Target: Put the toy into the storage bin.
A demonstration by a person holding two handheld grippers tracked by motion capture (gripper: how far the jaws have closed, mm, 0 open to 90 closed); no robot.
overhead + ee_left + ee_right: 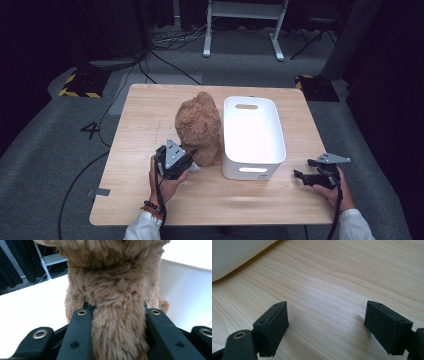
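Left gripper [186,159] pinching a brown teddy bear [199,127] on a wooden table [145,115], beside a white bin [252,135].

L to R: near left, the left gripper's 2 jaws are pressed into the bear's plush, fur bulging btwn them. Bear sits mid-table, touching the bin's left wall. Near right, the right gripper [303,176] rests w/ jaws spread, bare wood btwn them, just right of the bin.

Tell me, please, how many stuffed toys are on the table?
1. The brown teddy bear is near the table's middle, left of the white bin, with the left gripper closed on it.
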